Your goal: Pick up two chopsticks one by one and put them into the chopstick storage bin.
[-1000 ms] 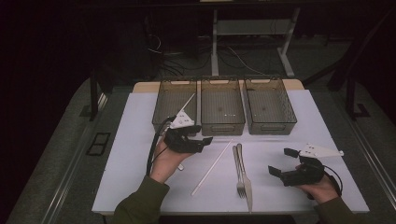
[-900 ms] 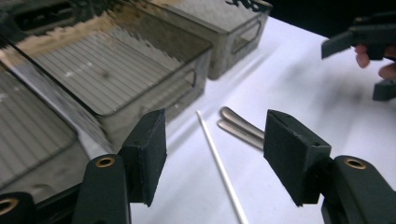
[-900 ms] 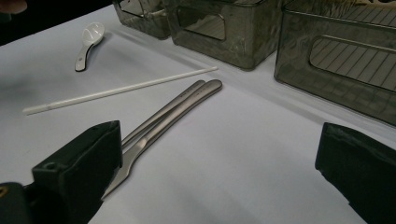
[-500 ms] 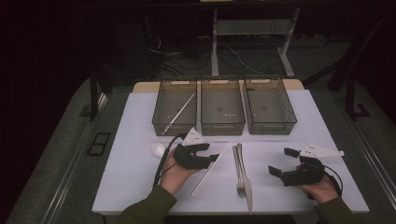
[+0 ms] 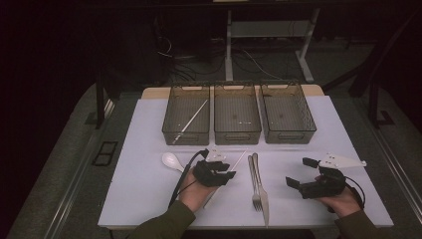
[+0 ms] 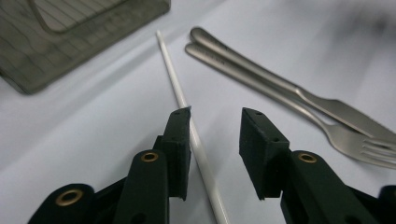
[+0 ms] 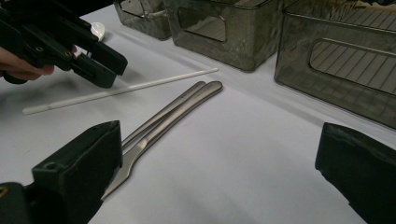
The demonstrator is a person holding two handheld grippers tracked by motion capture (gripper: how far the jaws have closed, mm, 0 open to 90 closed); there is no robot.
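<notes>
A white chopstick [image 6: 175, 86] lies on the white table top [image 5: 149, 194] between the jaws of my left gripper [image 6: 215, 126], close against the left pad. Its jaws have just been closing, but a gap still shows beside the right pad. In the high view my left gripper [image 5: 226, 169] sits low over this chopstick [image 5: 238, 160]. A metal fork [image 5: 255, 184] and knife [image 5: 263, 194] lie side by side just right of it. My right gripper [image 5: 299, 172] rests open at the right, with nothing between its jaws.
Three dark mesh bins stand in a row at the back: the left bin [image 5: 171, 130] holds another white chopstick [image 5: 191, 119], and beside it stand the middle bin [image 5: 237, 135] and right bin [image 5: 288, 135]. A white spoon [image 5: 171, 160] lies left of my left hand.
My left gripper has come back from the left bin and down over the chopstick on the table, with its jaws narrower. The right hand has stayed in place.
</notes>
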